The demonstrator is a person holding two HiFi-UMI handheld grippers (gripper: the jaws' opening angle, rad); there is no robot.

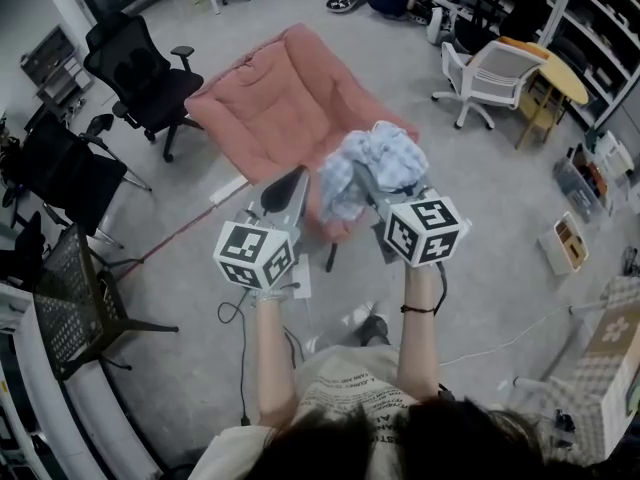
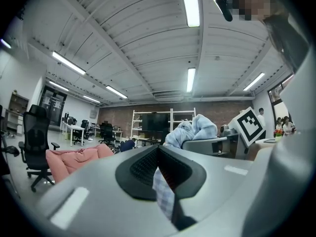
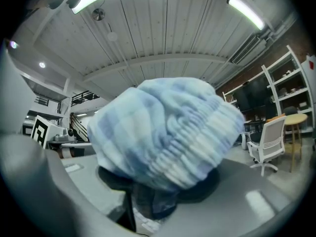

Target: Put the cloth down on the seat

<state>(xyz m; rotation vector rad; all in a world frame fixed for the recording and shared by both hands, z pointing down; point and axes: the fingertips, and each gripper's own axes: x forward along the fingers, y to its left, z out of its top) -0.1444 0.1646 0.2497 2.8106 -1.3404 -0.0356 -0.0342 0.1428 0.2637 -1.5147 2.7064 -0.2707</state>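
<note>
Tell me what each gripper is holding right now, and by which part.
Both hold the cloth. The right gripper clamps the underside of the bunched bulk, which bulges above its jaws. The left gripper pinches a thin strip of its edge.

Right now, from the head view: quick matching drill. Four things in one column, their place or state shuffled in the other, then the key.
1. cloth
2. seat
3. black office chair
4. white office chair

A. beside the yellow table
B. left of the seat
C. bunched, held up in the air
D. pink, straight ahead

Pairs: 1-C, 2-D, 3-B, 4-A
</note>
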